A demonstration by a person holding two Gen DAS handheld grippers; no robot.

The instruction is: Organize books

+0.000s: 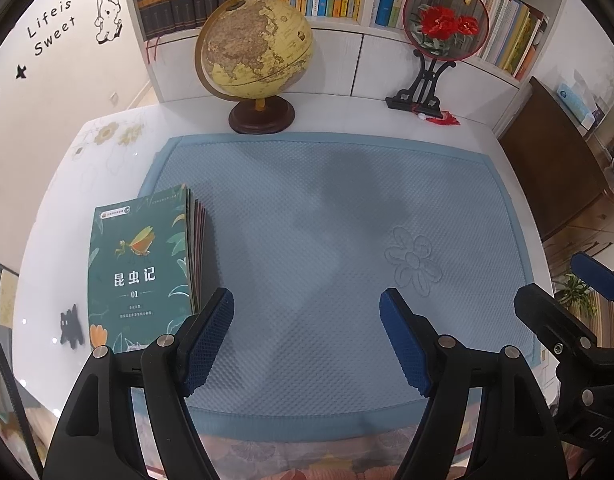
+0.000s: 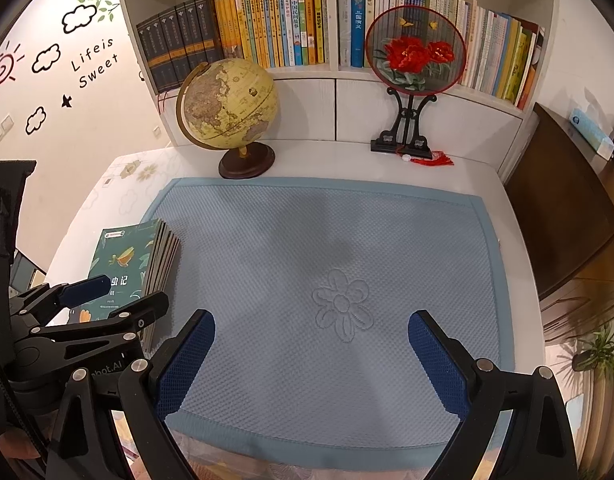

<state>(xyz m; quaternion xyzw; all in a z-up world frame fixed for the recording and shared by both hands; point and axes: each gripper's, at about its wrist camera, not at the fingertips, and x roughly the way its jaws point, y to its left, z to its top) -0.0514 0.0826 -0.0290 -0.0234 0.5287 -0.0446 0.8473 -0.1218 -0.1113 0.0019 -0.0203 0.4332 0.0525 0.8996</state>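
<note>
**Books stacked at left mat edge, both hand-held grippers released**

Stack of books (image 1: 141,268) lying flat on worktop (image 1: 59,216), partly over left edge of blue mat (image 1: 327,216); green cover with insect picture and "01" on top, spines fanned toward mat. Left hand-held gripper (image 1: 307,340) hovering over near part of mat, jaws spread wide, nothing between blue pads (image 1: 211,344), left pad just beside stack's near corner. Right hand-held gripper (image 2: 311,360) also over mat, near embossed flower (image 2: 343,304), jaws apart and empty. Globe (image 1: 253,46) and round red-flower fan on black stand (image 1: 445,20) at back of worktop, beyond mat. Bookshelf (image 2: 331,24) behind, filled with upright books.
</note>
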